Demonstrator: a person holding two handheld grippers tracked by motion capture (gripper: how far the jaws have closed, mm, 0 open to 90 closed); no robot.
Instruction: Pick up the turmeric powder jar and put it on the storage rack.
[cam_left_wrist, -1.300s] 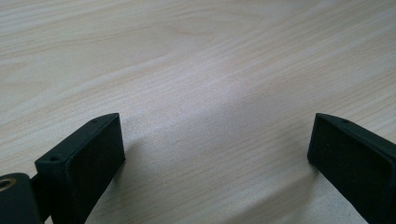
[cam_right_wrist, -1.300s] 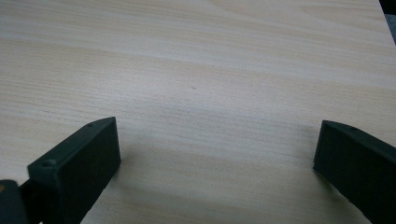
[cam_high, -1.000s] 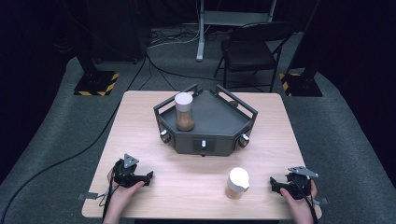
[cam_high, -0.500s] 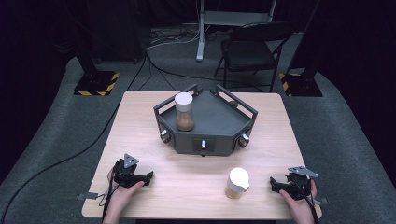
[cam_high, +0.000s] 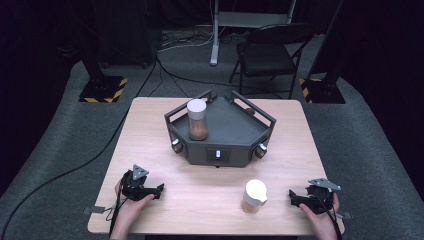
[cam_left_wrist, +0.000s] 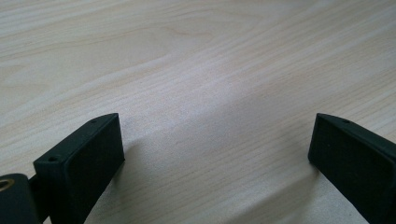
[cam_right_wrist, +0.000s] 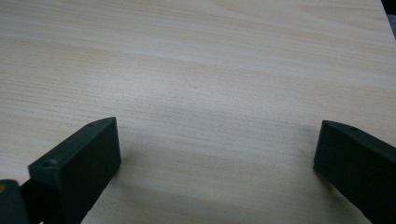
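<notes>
A dark grey tray (cam_high: 235, 130) with railings and knobs stands at the middle of the wooden table (cam_high: 150, 145). Inside it, at its left, a clear jar (cam_high: 197, 120) with a white lid holds brown contents. A second white-lidded jar (cam_high: 254, 196) stands on the table near the front, right of centre. My left gripper (cam_high: 159, 190) rests on the table at the front left, open; my left gripper (cam_left_wrist: 215, 144) has bare wood between its jaws. My right gripper (cam_high: 292, 198) rests at the front right, open, a short way right of the second jar; my right gripper (cam_right_wrist: 217, 149) also holds nothing.
A small brown object (cam_high: 249, 111) lies at the tray's back right. Behind the table stand a folding chair (cam_high: 270, 55), a stand pole (cam_high: 215, 35) and two bases with yellow-black stripes (cam_high: 102, 90). Cables run over the grey floor at the left.
</notes>
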